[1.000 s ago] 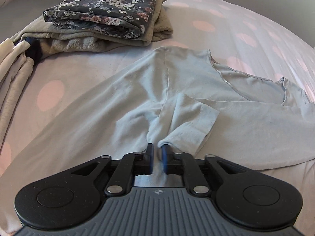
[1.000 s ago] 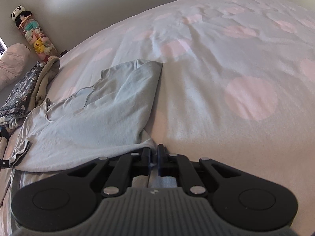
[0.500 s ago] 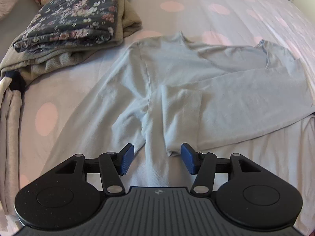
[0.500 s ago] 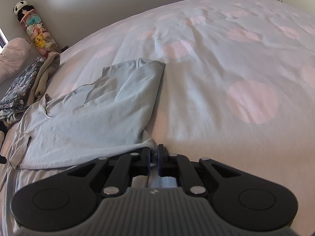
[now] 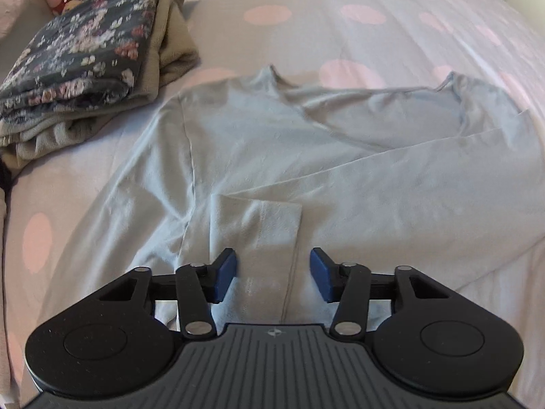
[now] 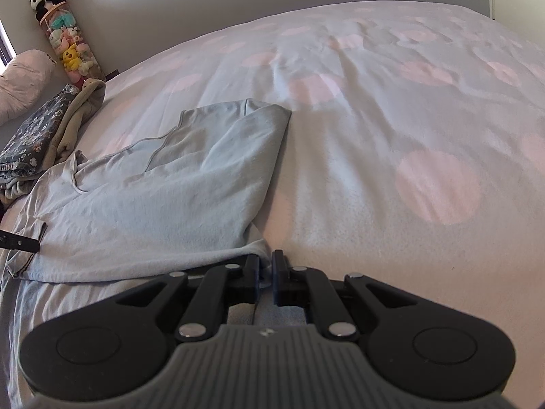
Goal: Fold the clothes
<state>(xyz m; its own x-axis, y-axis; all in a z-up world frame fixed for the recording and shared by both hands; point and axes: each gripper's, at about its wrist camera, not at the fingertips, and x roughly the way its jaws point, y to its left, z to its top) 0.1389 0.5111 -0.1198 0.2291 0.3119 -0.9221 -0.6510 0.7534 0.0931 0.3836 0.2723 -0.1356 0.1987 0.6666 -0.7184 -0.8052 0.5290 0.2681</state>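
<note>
the pale blue-grey long-sleeved cotton shirt [image 5: 272,143] lies spread on the bed, filling the middle of the left wrist view, with one sleeve folded across its body so the cuff [image 5: 255,225] ends just above the fingers in the lower centre of the frame. the left gripper [image 5: 272,274] hangs over that cuff with its blue-padded fingers [image 5: 224,272] released and apart; the jaws are closing, the shirt cloth lies beneath the gap between them, and the pads press on nothing. in the right wrist view the right gripper [image 6: 267,274] sits at the lower centre, its black fingers [image 6: 252,272] clenched on the lower edge of the shirt [image 6: 153,204], a thin fold of fabric pinched between them. from there the shirt runs up and left across the frame, its folded side ending in a straight edge near the centre.

beyond the shirt, the white bedspread with large pink dots [image 5: 374,17] [image 6: 408,136] fills the rest of both views. in the upper left of the left wrist view a folded dark floral garment [image 5: 78,54] rests on top of a folded beige garment [image 5: 170,51], near the shirt's shoulder but apart from it. the same stack [image 6: 44,133] shows at the left edge of the right wrist view. above it, in the upper left corner, a clear tube of small plush toys [image 6: 68,44] stands against the wall, beside a pale pink pillow [image 6: 24,78].
</note>
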